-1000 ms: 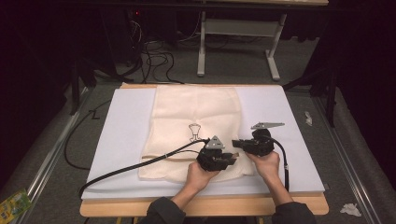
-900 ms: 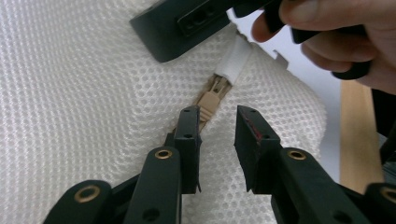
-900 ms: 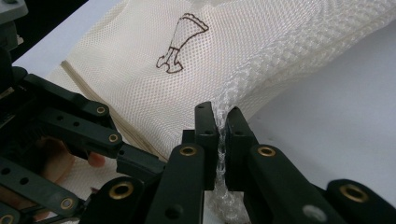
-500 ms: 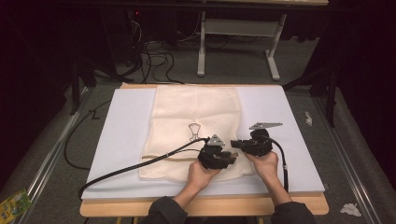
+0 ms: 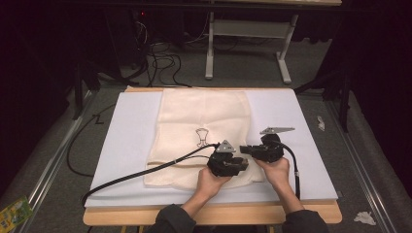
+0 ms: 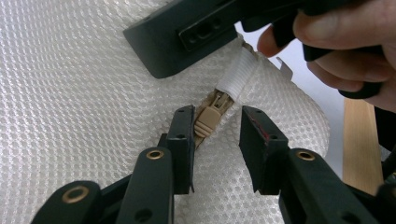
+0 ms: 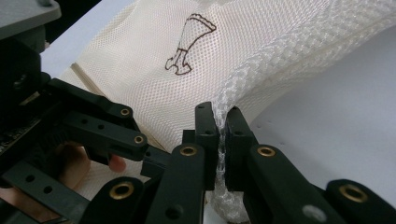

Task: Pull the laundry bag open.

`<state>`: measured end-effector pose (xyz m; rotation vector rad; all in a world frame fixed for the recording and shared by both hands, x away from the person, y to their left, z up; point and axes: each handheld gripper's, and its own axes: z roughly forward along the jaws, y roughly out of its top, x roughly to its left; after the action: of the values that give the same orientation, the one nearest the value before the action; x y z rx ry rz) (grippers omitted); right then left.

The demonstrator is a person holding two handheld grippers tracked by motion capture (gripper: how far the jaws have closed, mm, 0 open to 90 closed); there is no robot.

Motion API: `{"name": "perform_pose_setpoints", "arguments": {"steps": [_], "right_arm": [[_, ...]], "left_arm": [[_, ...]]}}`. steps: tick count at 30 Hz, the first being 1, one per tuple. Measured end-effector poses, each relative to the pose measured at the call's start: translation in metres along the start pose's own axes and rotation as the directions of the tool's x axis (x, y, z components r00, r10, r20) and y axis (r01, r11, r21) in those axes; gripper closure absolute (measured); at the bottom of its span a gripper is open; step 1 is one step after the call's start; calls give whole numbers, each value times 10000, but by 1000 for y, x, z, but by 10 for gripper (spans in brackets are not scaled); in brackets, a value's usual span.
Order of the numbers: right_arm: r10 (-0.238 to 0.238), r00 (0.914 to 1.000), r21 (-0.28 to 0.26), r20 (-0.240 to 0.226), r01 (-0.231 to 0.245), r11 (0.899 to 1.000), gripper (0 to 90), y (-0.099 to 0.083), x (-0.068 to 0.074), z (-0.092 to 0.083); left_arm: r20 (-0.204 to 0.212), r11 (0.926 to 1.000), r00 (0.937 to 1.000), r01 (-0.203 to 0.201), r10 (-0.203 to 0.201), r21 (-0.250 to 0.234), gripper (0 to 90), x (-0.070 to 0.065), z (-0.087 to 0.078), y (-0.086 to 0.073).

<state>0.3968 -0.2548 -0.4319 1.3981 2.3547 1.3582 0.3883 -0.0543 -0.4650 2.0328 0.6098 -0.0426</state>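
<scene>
A cream mesh bag [image 5: 204, 121] with a small dark drawing [image 7: 189, 44] lies flat on the white board. At its near right corner, my left gripper [image 6: 218, 114] stands open around the tan zipper pull [image 6: 208, 125]. The pull rests against one jaw only, and the jaws have just been closing. A white fabric tab [image 6: 239, 74] sits just past the pull. My right gripper [image 7: 220, 116] is shut on the bag's bunched mesh edge [image 7: 243, 88] and lifts it slightly. In the high view, the left gripper [image 5: 243, 165] and the right gripper [image 5: 243, 149] meet tip to tip.
The white board [image 5: 126, 145] lies on a wooden table [image 5: 209, 217]. The left gripper's black cable [image 5: 136, 174] trails left over the bag and board. Beyond the table stand a metal frame [image 5: 209, 48] and floor cables [image 5: 160, 58]. Litter lies on the floor at the lower corners.
</scene>
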Motion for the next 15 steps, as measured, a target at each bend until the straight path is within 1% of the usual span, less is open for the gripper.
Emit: {"name": "perform_pose_setpoints", "arguments": {"steps": [4,8,12,15], "right_arm": [[3,10000,-2,19,-3,10000,883,-1,-1,-1],[12,10000,-9,14,-12,10000,883,-1,-1,-2],[-30,10000,11,39,30,10000,883,-1,-1,-1],[-36,10000,7,47,36,10000,882,-1,-1,-1]], "left_arm": [[9,9999,9999,-160,160,-19,670,-1,-2,-1],[81,9999,9999,-78,79,-143,678,0,-5,-2],[82,9998,9999,-129,130,-147,679,0,-5,-4],[79,9996,9999,-142,144,-248,678,0,-6,-4]]}}
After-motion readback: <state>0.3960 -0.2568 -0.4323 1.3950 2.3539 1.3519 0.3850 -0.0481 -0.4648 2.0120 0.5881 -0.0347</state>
